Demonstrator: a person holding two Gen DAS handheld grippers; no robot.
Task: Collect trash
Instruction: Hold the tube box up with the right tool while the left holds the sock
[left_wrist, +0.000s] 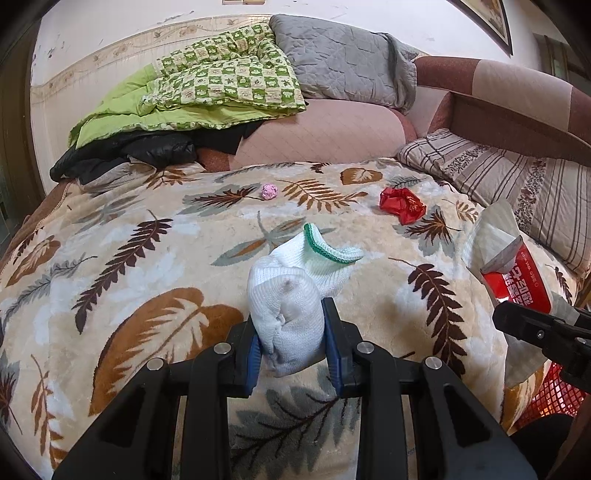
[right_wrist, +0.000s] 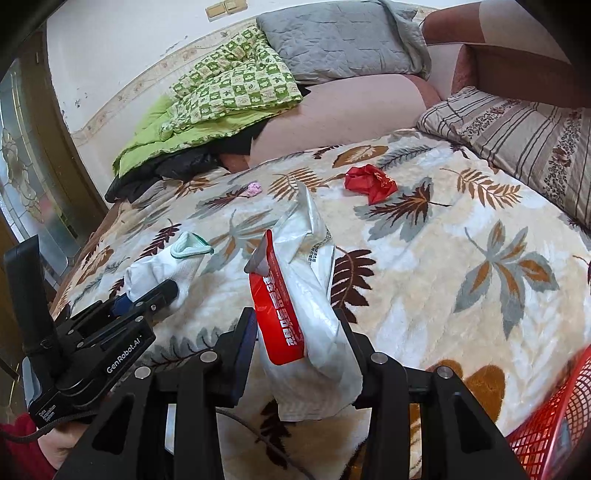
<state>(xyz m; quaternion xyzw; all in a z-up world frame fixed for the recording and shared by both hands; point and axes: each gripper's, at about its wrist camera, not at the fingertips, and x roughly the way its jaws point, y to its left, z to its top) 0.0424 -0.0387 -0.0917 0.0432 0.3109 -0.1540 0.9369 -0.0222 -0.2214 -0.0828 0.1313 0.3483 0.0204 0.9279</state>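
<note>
bedding filled both views: a leaf-print blanket (left_wrist: 147, 258) covered the bed, with a green checked quilt (left_wrist: 221, 77), a grey quilt (left_wrist: 340, 55) and a striped pillow (left_wrist: 517, 181) piled toward the far side. a red mesh basket (right_wrist: 554, 417) sat at the near right edge of the bed. the left claw (left_wrist: 293, 339) was closed to a narrow gap on a rolled white sock (left_wrist: 291, 306) with a green-trimmed cuff, held just above the blanket; its body read "genrobot.ai" in the right wrist view. the right claw (right_wrist: 295, 354) was clamped on a white and red snack bag (right_wrist: 306, 325) printed with korean lettering too skewed to read, raised over the blanket. farther off on the blanket lay a crumpled red wrapper (left_wrist: 402, 205) and, well apart from it, a small pink paper ball (left_wrist: 269, 191).
</note>
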